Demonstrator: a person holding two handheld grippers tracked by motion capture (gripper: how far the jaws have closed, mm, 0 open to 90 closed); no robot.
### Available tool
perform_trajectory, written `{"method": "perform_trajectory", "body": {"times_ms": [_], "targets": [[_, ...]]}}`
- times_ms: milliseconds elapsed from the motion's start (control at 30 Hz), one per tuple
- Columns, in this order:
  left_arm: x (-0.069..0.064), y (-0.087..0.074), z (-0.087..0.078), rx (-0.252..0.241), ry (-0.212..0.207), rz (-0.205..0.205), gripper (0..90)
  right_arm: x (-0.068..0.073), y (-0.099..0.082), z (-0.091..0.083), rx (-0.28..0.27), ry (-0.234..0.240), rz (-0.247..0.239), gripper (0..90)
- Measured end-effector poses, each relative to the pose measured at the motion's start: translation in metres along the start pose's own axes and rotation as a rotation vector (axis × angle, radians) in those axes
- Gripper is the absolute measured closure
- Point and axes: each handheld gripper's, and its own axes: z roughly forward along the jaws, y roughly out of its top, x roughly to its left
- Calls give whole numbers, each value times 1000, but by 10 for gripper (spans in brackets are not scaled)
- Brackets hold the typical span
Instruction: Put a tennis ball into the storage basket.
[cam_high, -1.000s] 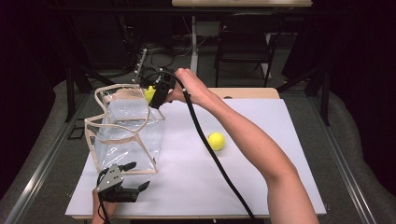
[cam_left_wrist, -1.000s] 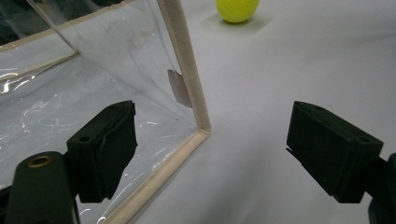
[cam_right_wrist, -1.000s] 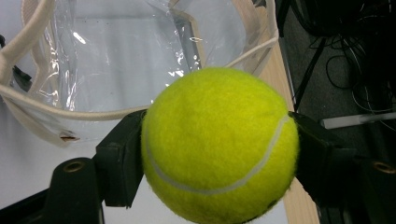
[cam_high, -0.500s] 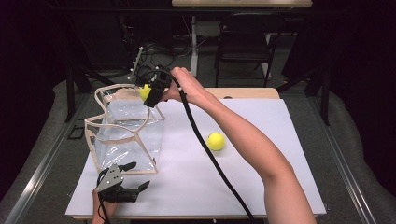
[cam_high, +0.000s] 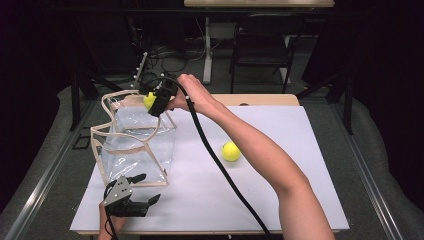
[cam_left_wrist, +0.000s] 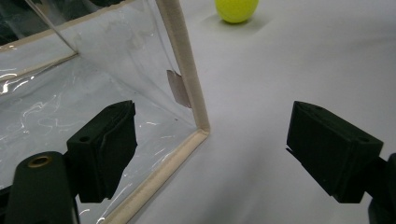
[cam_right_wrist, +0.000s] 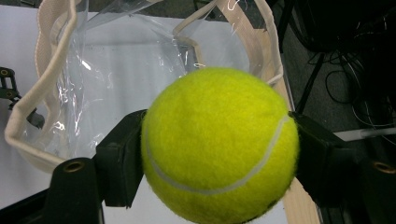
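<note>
Held ball: tennis ball (cam_right_wrist: 219, 144), yellow-green w/ white seam, clamped btw both pads of right tongs (cam_high: 156, 100); pads press its sides.
Ball position: up in the air over the far rim of the clear bag (cam_high: 134, 145); in right gripper view the bag's open mouth lies right behind/below it.
Right tongs: closed onto the ball, held by a hand (cam_high: 192, 95) w/ forearm stretched across the counter (cam_high: 280, 130); black cable (cam_high: 220, 170) trails back toward the near edge.
Bag: see-thru plastic, beige fabric trim, standing upright on counter's left part, top open, rim wavy.
Bag corner: in left gripper view, near bottom corner w/ beige trim sits btw the two black pads, closer to the left one; not touching either.
Left tongs: (cam_high: 136, 192) jaws wide apart, nothing gripped; low at the near-left of counter, just beside the bag's near side.
2nd ball: another tennis ball (cam_high: 231, 151) loose on the white counter, right of bag, well apart from both tongs.
Backdrop: chair (cam_high: 260, 45) + dark floor beyond counter.
</note>
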Motion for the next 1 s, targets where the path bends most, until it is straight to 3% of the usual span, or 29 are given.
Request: {"method": "perform_trajectory", "body": {"times_ms": [1000], "targets": [[-1, 0, 0, -3, 0, -1, 158, 15, 15, 14, -28, 21, -9, 265]]}}
